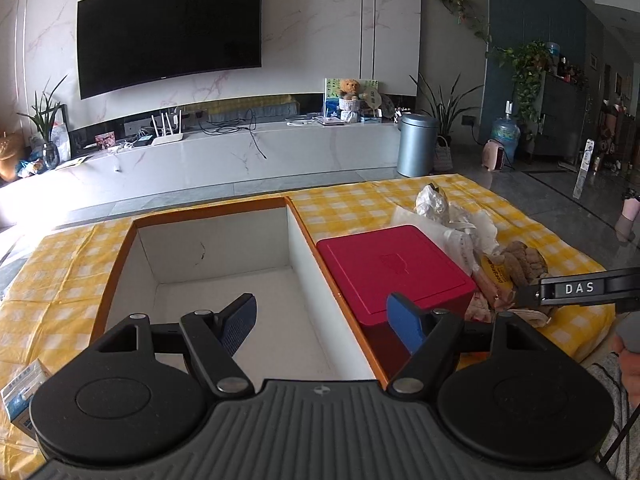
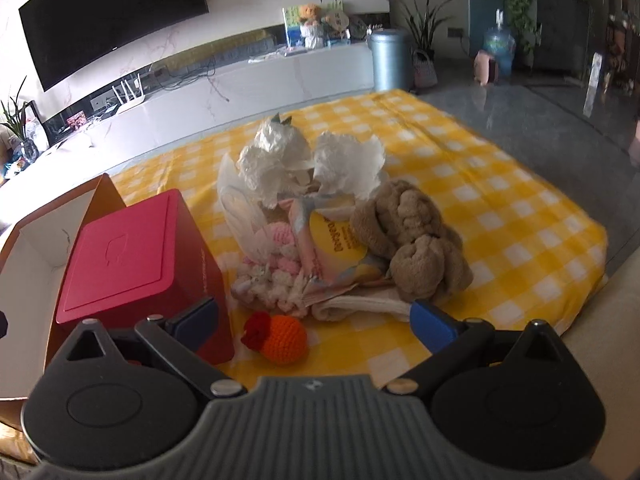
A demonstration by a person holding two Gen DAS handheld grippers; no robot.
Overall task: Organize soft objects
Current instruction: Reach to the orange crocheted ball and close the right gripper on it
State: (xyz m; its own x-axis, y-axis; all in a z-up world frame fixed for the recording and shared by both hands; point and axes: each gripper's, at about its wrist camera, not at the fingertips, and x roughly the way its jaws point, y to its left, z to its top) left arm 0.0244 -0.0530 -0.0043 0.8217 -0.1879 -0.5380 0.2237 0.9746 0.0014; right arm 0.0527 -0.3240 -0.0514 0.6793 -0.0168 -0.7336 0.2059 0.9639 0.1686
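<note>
My left gripper (image 1: 322, 320) is open and empty above the open white box with an orange rim (image 1: 224, 284). Right of that box stands a closed red box (image 1: 392, 268). My right gripper (image 2: 316, 320) is open too. An orange crocheted toy (image 2: 286, 338) lies on the cloth between its blue fingertips (image 2: 432, 326), untouched. Beyond it is a heap of soft things: a brown towel (image 2: 412, 248), a pink-and-white knit (image 2: 272, 268), a yellow packet (image 2: 340, 244), a folded white cloth (image 2: 360, 306) and crumpled white bags (image 2: 280, 164).
A yellow checked cloth (image 2: 500, 200) covers the table, whose edge runs close on the right. A black bar marked DAS (image 1: 580, 289) reaches in over the heap in the left wrist view. A small carton (image 1: 24, 396) lies at the table's left edge. A striped sleeve (image 1: 616, 384) is low right.
</note>
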